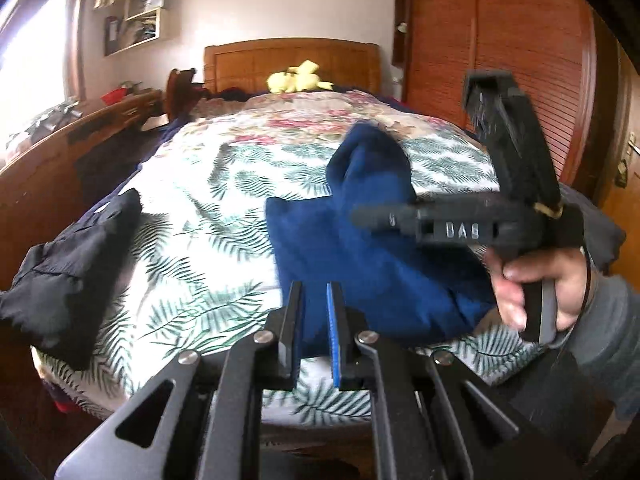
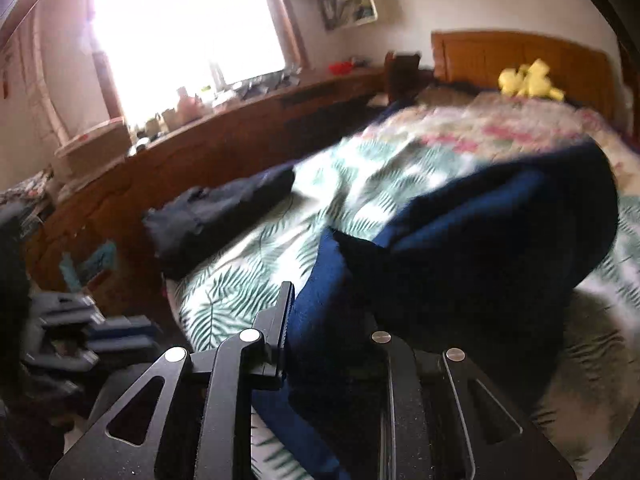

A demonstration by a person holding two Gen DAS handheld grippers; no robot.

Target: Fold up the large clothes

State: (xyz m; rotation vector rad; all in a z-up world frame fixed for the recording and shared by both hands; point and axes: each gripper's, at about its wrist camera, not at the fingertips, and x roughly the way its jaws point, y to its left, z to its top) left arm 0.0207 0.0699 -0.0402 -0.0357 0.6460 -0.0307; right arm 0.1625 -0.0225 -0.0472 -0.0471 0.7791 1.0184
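Both hand-held grippers, left (image 1: 316, 292) and right (image 2: 320, 312), clamp the blue garment (image 1: 372, 240), its length running toward the headboard (image 1: 292, 64).

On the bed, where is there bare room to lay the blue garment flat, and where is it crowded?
Free: the leaf-print bedspread between the black garment at the left edge and the blue garment, plus the floral stretch toward the headboard. Crowded: the right side, where the blue garment bunches at the right gripper.
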